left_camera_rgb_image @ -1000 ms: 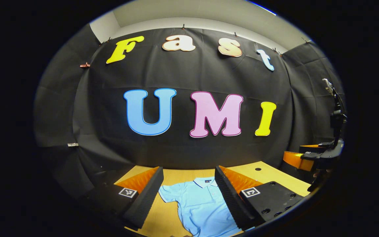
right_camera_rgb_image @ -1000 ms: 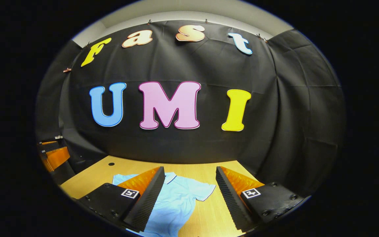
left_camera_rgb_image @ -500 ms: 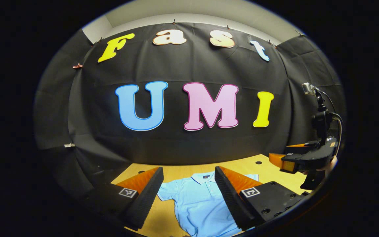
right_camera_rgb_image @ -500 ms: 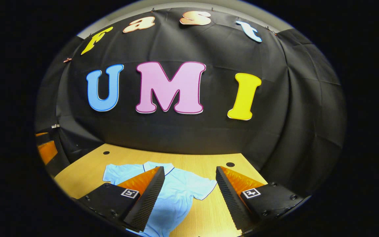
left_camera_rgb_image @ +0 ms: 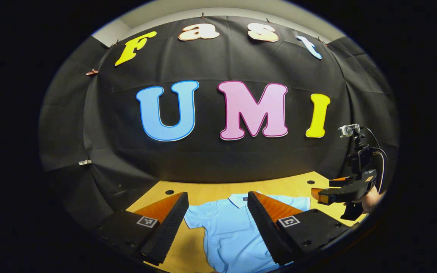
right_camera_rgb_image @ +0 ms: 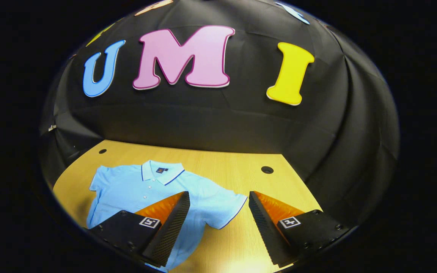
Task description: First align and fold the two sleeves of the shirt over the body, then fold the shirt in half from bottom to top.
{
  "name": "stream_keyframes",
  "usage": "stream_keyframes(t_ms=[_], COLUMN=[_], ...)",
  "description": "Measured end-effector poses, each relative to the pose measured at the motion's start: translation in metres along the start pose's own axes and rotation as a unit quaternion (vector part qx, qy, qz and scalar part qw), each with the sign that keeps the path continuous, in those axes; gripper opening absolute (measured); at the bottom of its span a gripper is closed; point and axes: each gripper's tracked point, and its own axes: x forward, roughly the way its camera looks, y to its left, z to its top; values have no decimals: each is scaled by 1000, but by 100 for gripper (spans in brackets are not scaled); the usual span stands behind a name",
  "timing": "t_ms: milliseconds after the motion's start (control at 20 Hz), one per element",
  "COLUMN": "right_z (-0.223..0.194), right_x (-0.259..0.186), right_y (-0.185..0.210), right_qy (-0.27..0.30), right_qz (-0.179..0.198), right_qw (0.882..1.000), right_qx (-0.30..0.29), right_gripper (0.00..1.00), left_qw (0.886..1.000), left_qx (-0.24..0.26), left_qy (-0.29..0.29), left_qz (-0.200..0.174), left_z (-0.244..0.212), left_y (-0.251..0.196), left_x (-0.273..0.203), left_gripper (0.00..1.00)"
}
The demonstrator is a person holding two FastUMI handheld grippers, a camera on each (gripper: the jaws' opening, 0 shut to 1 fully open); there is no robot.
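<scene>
The desk (right_camera_rgb_image: 237, 170) carried the shirt (right_camera_rgb_image: 142, 189), spread flat with its collar toward the far edge. Above it, the left gripper (left_camera_rgb_image: 216, 220) and right gripper (right_camera_rgb_image: 218, 220) hung spread wide, holding nothing.

You face a black cloth wall (right_camera_rgb_image: 211, 121) behind a light wooden counter (right_camera_rgb_image: 226, 170) with round holes (right_camera_rgb_image: 267, 169).

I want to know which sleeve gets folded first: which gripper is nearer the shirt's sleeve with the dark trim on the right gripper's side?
Right. The right gripper hangs open just above that sleeve; the left gripper is over the shirt's other side.
</scene>
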Motion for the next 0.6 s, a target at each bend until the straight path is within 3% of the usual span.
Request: stream_keyframes(t_ms=[300, 600], right_z=[-52, -93], right_x=[74, 129], right_y=[-29, -56], right_qy=[76, 127], right_qz=[-16, -39], right_qw=[997, 990], right_qx=[18, 50], right_gripper=[97, 97], left_qw=[999, 997], left_qx=[1, -3], left_qy=[34, 75], left_qz=[22, 18], left_z=[-16, -40], left_y=[-7, -27], left_x=[23, 36], left_gripper=[99, 98])
